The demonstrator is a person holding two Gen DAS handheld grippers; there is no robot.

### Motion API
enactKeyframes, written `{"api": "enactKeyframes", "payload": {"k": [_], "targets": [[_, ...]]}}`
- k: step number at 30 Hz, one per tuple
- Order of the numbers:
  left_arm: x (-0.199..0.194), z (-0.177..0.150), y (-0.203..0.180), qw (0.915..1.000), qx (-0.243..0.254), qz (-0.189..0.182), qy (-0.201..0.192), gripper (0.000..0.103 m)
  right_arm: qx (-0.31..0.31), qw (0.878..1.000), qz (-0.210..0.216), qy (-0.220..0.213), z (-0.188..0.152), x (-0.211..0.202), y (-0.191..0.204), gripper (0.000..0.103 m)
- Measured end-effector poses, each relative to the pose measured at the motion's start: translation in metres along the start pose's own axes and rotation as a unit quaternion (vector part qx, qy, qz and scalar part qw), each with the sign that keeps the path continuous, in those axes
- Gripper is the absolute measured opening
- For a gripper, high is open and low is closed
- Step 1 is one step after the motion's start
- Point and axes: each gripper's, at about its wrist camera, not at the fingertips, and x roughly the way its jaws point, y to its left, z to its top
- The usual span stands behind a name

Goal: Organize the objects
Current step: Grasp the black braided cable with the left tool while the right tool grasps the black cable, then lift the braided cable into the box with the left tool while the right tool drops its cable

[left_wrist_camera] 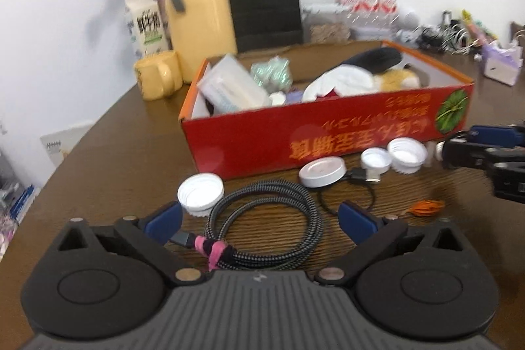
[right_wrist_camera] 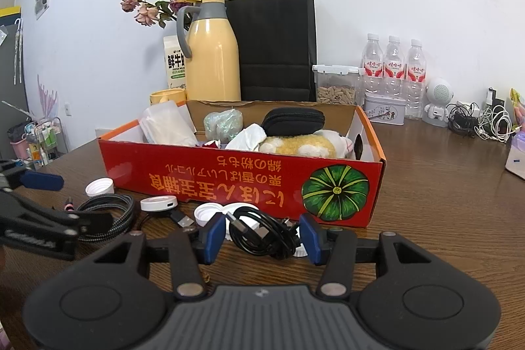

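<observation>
1. Left wrist view, nearest: the left claw is seen released, its blue pads spread wide to either side of a coiled braided cable lying on the tabletop. No contact with the cable is shown.
2. The braided cable is judged light, limp and springy; its coil is bound by a pink strap at the near side, and a grip across the bundle beside that strap would probably keep the loops together.
3. Right wrist view, nearest: the right claw is seen partly closed around a loosely bundled black cable, which rests on the tabletop just in front of the red box. Whether the pads already press the cable cannot be told.
4. The black cable is judged light and slack; with no tie visible, loose ends may trail, so the thick middle of the bundle is the suggested hold.
5. Middle distance: white bottle caps and a round white puck with its short lead are scattered between the cables and the box wall. They are judged rigid, light and smooth, and likely to skid if pinched off-centre.
6. Beyond these, the open red box holds a plush toy, a black pouch and wrapped packets, and is judged the destination.
7. Farthest: a yellow jug and a black paper bag stand by the wall.
</observation>
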Motion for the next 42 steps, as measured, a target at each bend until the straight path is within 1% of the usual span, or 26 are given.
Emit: {"api": "enactKeyframes", "payload": {"k": [2, 5, 9, 12, 15, 16, 20, 21, 22, 23, 24, 25, 26, 27, 28, 29, 32, 33, 35, 38, 40, 42], "targets": [[0.011, 0.001, 0.0, 0.9996, -0.006, 0.015, 0.022, 0.103, 0.0, 1.0, 0.0, 0.0, 0.0, 0.0, 0.0, 0.048], [0.021, -0.001, -0.001, 0.999, -0.008, 0.023, 0.038, 0.103, 0.0, 1.0, 0.001, -0.001, 0.0, 0.0, 0.0, 0.048], [0.021, -0.002, -0.002, 0.999, -0.014, 0.027, 0.033, 0.103, 0.001, 1.0, 0.002, -0.002, 0.0, 0.0, 0.0, 0.048], [0.021, -0.003, 0.002, 0.9987, -0.026, 0.022, 0.037, 0.103, 0.0, 1.0, 0.002, -0.003, 0.0, -0.001, 0.001, 0.048], [0.019, -0.006, 0.004, 0.9988, -0.028, 0.017, 0.036, 0.103, 0.0, 1.0, 0.003, -0.006, 0.0, -0.002, 0.001, 0.048], [0.018, -0.006, 0.004, 0.9989, -0.027, 0.015, 0.034, 0.1, 0.0, 1.0, 0.003, -0.006, 0.001, -0.001, 0.001, 0.048], [0.008, -0.011, 0.001, 0.9997, -0.013, 0.009, 0.018, 0.092, 0.0, 1.0, 0.002, -0.008, 0.0, -0.003, 0.001, 0.048], [0.005, -0.013, 0.0, 0.9999, -0.008, 0.008, 0.011, 0.086, 0.0, 1.0, 0.002, -0.009, 0.0, -0.003, 0.001, 0.048], [0.001, -0.014, -0.003, 1.0, -0.002, 0.007, 0.002, 0.076, 0.0, 1.0, 0.002, -0.009, 0.0, -0.003, 0.001, 0.048], [-0.003, -0.016, -0.003, 1.0, 0.001, -0.002, -0.002, 0.066, 0.0, 1.0, 0.002, -0.01, 0.0, -0.003, 0.001, 0.048], [-0.004, -0.016, -0.003, 0.9999, -0.002, -0.015, 0.002, 0.045, -0.001, 1.0, 0.002, -0.01, 0.0, -0.004, 0.001, 0.048], [-0.004, -0.017, -0.002, 0.9996, -0.005, -0.028, 0.009, 0.036, -0.001, 1.0, 0.002, -0.011, 0.0, -0.004, 0.001, 0.048], [-0.005, -0.018, -0.003, 0.9994, -0.001, -0.034, 0.01, 0.038, -0.001, 1.0, 0.002, -0.011, 0.0, -0.004, 0.001, 0.048], [-0.007, -0.02, -0.005, 0.9994, 0.007, -0.032, 0.007, 0.055, -0.001, 1.0, 0.002, -0.011, 0.0, -0.004, 0.002, 0.048], [-0.009, -0.02, -0.007, 0.9995, 0.011, -0.027, 0.006, 0.079, -0.001, 1.0, 0.002, -0.011, 0.0, -0.004, 0.002, 0.048], [-0.012, -0.021, -0.006, 0.9996, 0.013, -0.024, -0.001, 0.086, -0.001, 1.0, 0.002, -0.012, 0.0, -0.004, 0.001, 0.048], [-0.025, -0.019, 0.0, 0.9993, 0.007, -0.028, -0.023, 0.094, -0.002, 1.0, 0.002, -0.012, 0.0, -0.004, 0.002, 0.048], [-0.027, -0.016, 0.003, 0.9994, 0.002, -0.019, -0.027, 0.103, -0.002, 1.0, 0.002, -0.012, 0.0, -0.004, 0.001, 0.048], [-0.028, -0.011, 0.011, 0.9996, 0.0, -0.002, -0.027, 0.103, -0.002, 1.0, 0.001, -0.011, 0.0, -0.004, 0.001, 0.048], [-0.017, -0.001, 0.024, 0.9999, 0.006, -0.006, 0.015, 0.103, -0.002, 1.0, 0.0, -0.011, 0.0, -0.004, 0.001, 0.048], [-0.009, 0.007, 0.033, 0.9982, 0.01, -0.028, 0.052, 0.103, -0.002, 1.0, 0.0, -0.011, 0.0, -0.004, 0.001, 0.048], [0.0, 0.013, 0.037, 0.994, 0.021, -0.06, 0.089, 0.103, -0.002, 1.0, 0.001, -0.011, 0.0, -0.004, 0.001, 0.048]]}}
